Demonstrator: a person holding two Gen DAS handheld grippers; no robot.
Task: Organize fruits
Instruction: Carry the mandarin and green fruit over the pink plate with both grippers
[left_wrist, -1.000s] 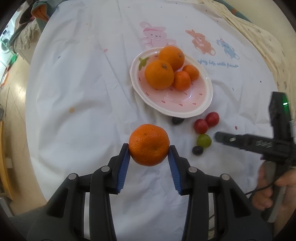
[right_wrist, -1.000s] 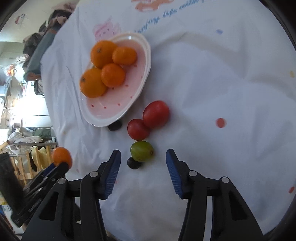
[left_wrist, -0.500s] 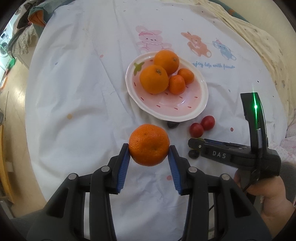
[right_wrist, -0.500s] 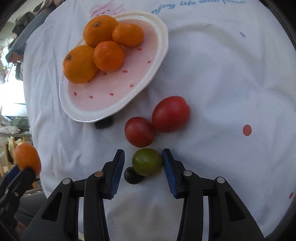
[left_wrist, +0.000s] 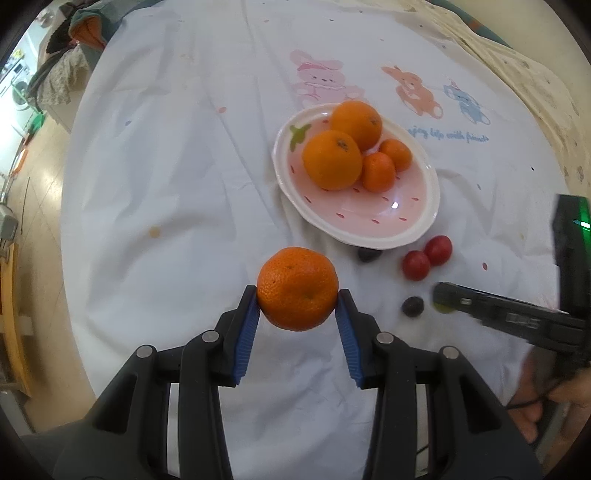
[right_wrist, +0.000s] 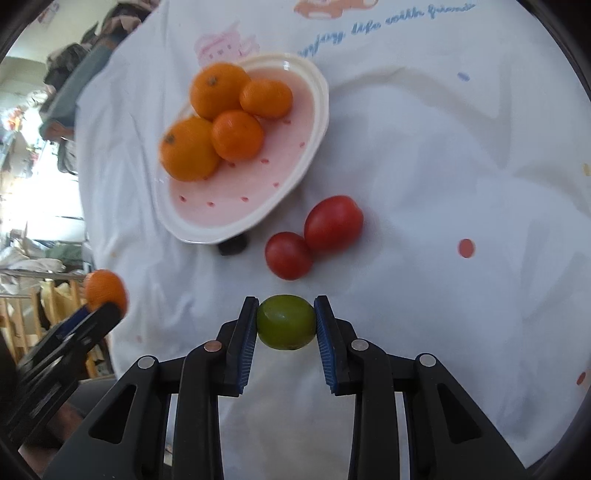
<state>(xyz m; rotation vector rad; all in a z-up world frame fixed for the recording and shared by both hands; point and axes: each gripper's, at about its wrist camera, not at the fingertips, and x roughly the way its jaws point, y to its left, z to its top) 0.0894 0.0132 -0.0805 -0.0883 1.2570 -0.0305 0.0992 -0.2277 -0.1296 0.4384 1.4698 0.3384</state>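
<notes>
My left gripper (left_wrist: 297, 299) is shut on a mandarin (left_wrist: 297, 288), held above the white cloth short of the pink plate (left_wrist: 413, 229). The plate holds several oranges and mandarins (left_wrist: 332, 159). My right gripper (right_wrist: 286, 319) is shut on a green tomato (right_wrist: 286, 321), just short of two red tomatoes (right_wrist: 314, 236). The same red tomatoes (left_wrist: 426, 256) lie right of the plate's near rim in the left wrist view. A dark small fruit (left_wrist: 412, 306) lies by the right gripper's tip, another (right_wrist: 232, 245) against the plate's (right_wrist: 317, 110) rim.
The table carries a white cloth (left_wrist: 184, 184) with cartoon animal prints (left_wrist: 321, 79). Its left edge drops to a wooden floor (left_wrist: 33, 206). Clothes are piled at the far left (left_wrist: 70, 44). The left gripper with its mandarin shows at left in the right wrist view (right_wrist: 105, 291).
My right gripper has closed on the green tomato and lifted it a little, leaving the dark fruit behind. My left gripper keeps holding the mandarin, slightly shifted relative to the plate.
</notes>
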